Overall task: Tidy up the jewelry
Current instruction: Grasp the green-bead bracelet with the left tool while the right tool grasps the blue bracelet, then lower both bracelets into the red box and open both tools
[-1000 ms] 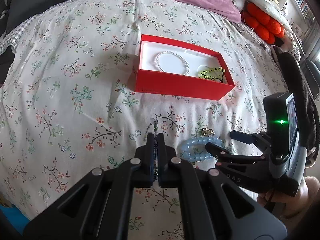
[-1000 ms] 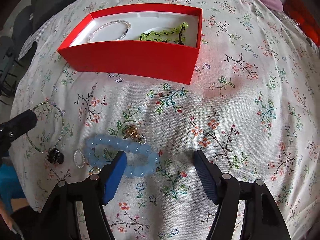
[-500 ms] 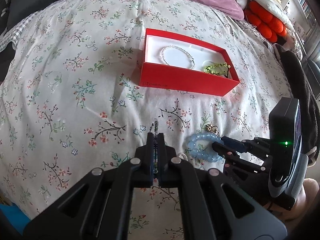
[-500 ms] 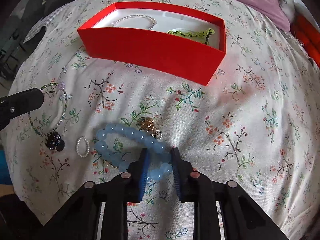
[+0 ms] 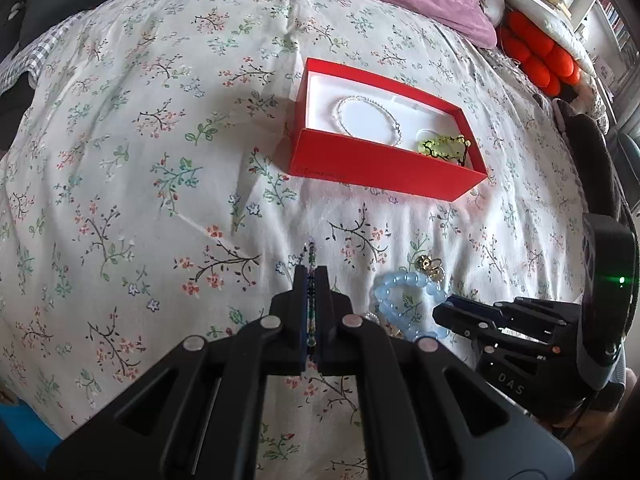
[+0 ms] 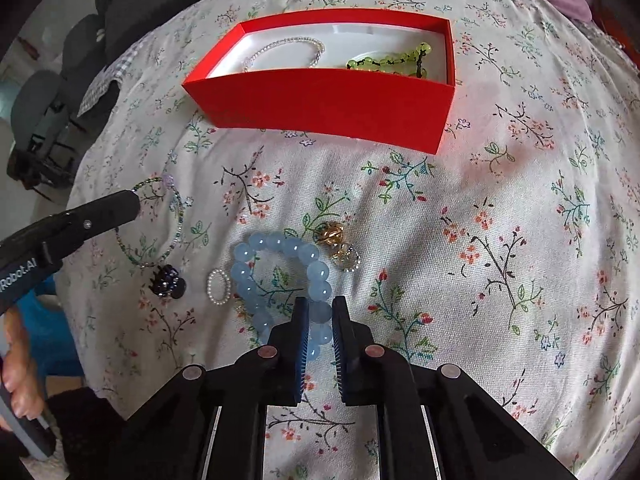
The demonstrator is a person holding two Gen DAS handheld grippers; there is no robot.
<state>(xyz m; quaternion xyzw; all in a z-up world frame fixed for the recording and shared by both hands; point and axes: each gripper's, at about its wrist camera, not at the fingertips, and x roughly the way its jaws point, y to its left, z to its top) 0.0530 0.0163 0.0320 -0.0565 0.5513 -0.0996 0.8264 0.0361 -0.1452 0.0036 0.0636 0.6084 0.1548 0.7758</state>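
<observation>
On the bed: floral bedspread [image 6: 500, 200] is carrying loose jewelry in front of the red box [image 6: 324, 104].
Right gripper [image 6: 318, 312]: fingers are clenching on the near side of the blue bead bracelet [image 6: 280, 276], which is lying flat.
Left gripper [image 5: 311, 280]: fingers are pinching the thin beaded bracelet [image 6: 160, 224].
Step in hand: both pieces are being grasped; judged ready for lifting.
Next move: raising each bracelet clear and carrying it over the box's near wall.
Box contents: pearl bracelet [image 5: 366, 118] and green bead bracelet [image 6: 384, 62] are lying inside.
Nearby: gold earrings [image 6: 340, 244] are touching the blue bracelet; small pearl ring [image 6: 219, 286] and dark hair clip [image 6: 168, 282] are lying just beside, risking a snag.
</observation>
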